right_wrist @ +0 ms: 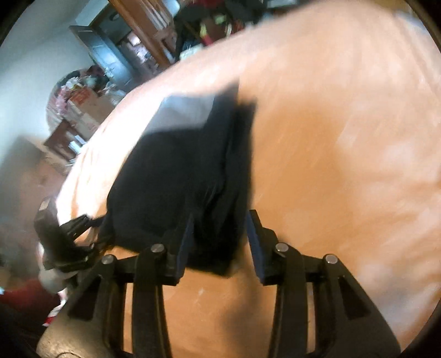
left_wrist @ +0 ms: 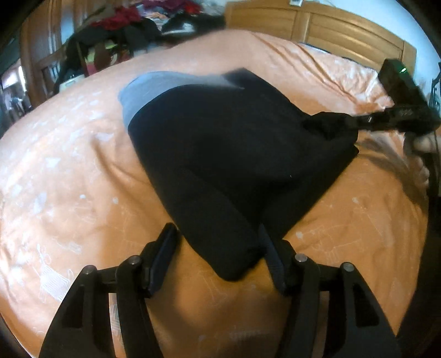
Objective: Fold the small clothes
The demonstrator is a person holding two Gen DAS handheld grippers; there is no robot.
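Note:
A black garment [left_wrist: 220,154] with a grey waistband [left_wrist: 146,91] lies folded on the orange bed sheet [left_wrist: 69,179]. My left gripper [left_wrist: 217,242] is open, its fingers either side of the garment's near corner, with a gap at the left finger. At the right edge, my right gripper [left_wrist: 344,122] meets a bunched, raised corner of the cloth. In the right wrist view the black garment [right_wrist: 171,179] fills the space between the right gripper [right_wrist: 220,234] fingers, which are pressed onto a thick fold. The left gripper [right_wrist: 82,223] shows at the garment's far-left corner. Both views are blurred.
A wooden headboard [left_wrist: 317,27] closes the bed's far side. A heap of dark and red clothes [left_wrist: 124,22] sits beyond the bed at upper left. Boxes and furniture [right_wrist: 82,102] stand past the bed's edge. A hand [left_wrist: 421,143] holds the right gripper.

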